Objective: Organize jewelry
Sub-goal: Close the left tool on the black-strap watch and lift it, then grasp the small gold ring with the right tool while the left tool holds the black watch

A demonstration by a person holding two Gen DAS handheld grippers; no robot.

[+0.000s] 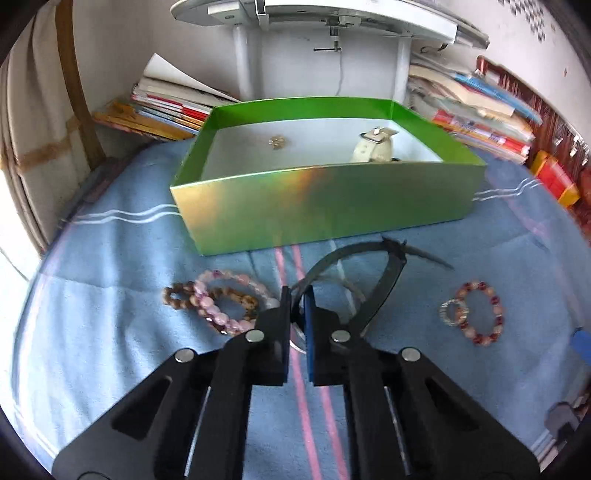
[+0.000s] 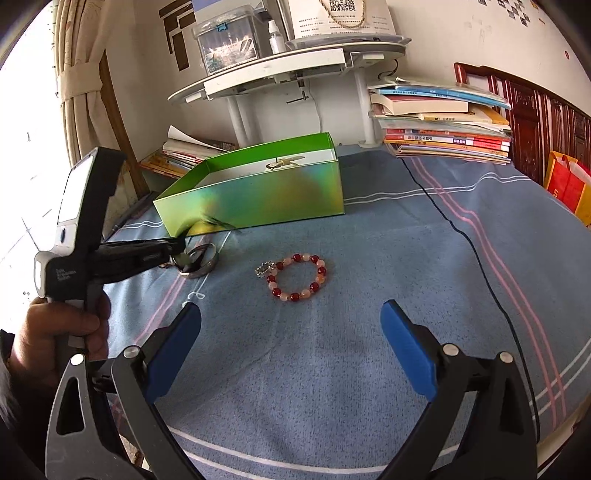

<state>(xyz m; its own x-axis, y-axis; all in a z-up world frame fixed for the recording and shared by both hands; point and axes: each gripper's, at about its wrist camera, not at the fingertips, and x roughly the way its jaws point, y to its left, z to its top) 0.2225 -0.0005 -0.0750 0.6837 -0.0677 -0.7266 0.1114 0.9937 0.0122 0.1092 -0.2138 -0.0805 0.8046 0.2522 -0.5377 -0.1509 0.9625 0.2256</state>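
Left wrist view has the left gripper [image 1: 297, 314] clamped on the black watch strap [image 1: 384, 284], green box [image 1: 325, 206] dead ahead at 12 o'clock, while the right gripper [image 2: 291, 332] sits wide open and empty.

blue cloth [image 2: 369, 350] with pink and white stripes covers the table under and ahead of the gripper. white curved shelf [image 2: 288, 70] on posts straight ahead against an off-white wall [image 2: 443, 33]. book stacks [image 2: 443, 125] ahead-right, more books [image 2: 184, 151] ahead-left. beige tied curtain [image 2: 79, 74] far left, bright daylight beside it. dark red wooden frame [image 2: 532, 118] far right
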